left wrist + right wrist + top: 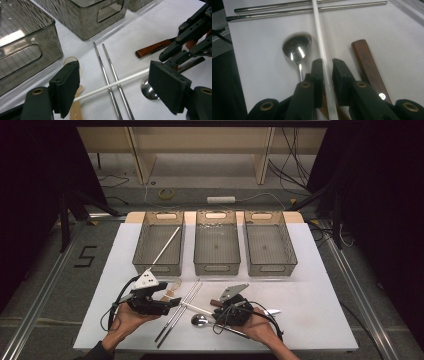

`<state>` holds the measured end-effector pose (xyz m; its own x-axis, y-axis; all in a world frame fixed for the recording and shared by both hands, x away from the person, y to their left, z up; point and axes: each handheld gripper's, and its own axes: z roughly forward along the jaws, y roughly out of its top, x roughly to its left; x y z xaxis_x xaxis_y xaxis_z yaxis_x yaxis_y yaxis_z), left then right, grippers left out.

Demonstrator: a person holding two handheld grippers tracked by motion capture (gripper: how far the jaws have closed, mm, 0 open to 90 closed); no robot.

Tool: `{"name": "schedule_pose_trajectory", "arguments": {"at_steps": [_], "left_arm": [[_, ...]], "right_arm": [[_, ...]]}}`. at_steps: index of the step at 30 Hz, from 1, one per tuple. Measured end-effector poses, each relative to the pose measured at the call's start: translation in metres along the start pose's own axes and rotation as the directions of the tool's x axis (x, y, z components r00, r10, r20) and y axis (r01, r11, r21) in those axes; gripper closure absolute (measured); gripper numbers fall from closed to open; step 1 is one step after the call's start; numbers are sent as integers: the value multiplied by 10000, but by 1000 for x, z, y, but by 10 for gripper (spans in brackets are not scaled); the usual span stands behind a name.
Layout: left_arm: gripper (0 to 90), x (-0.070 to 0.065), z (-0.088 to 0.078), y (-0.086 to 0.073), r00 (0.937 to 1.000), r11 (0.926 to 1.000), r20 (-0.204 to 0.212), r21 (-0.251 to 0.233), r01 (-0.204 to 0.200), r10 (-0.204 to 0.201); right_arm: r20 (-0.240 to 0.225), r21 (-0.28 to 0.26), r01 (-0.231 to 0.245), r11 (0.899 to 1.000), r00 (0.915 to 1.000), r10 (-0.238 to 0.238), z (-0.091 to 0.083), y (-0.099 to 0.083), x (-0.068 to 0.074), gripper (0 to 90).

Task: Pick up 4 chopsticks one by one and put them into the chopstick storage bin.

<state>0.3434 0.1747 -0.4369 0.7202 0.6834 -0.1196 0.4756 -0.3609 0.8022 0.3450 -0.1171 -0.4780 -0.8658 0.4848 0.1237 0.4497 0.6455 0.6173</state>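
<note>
**While the right fingers pinch a white chopstick at its end**

Where the leftmost basket [157, 265] stands at the far side of the surface [310, 285], a second white chopstick [167, 245] already leans inside it, so that basket is probably where this one belongs. Nearer the person, the left gripper [172, 302] hangs just above the surface with its fingers set wide apart and nothing between the pads. A pale wooden spoon [76, 110] lies under its left finger.

Next come the metal chopsticks [101, 62], side by side. Lying across the top of them is the white chopstick [319, 37], which runs on past the bowl of a metal spoon [295, 47] to the right gripper [327, 67]. That gripper's fingers stand nearly together, clamped on the chopstick's thick end. A dark wooden handle [367, 65] lies just beside them on the right.

I judge the white chopstick to be light, stiff and smooth, most likely plastic, so it may twist or slide between the pads. An end grip leaves the long free part to droop or swing. A hold nearer the middle would be steadier, though the crossing metal pair crowds that stretch. Lifting straight up should clear the metal chopsticks without rolling them.
</note>
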Motion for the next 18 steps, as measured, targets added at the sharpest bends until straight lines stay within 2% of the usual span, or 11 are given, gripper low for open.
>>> {"name": "schedule_pose_trajectory", "arguments": {"at_steps": [5,13,18], "left_arm": [[247,0,0,0,10000,10000,-3,3,-37,37],[247,-1,1,0,9999,9999,22,48,-158,158],[248,-4,3,1,9994,9994,147,164,-303,301]], "right_arm": [[-47,76,-6,10000,10000,6,4,2,0,809],[-64,206,508,9985,9987,-507,4,4,4,845],[-72,103,947,9955,9955,-946,-2,6,4,847]]}}
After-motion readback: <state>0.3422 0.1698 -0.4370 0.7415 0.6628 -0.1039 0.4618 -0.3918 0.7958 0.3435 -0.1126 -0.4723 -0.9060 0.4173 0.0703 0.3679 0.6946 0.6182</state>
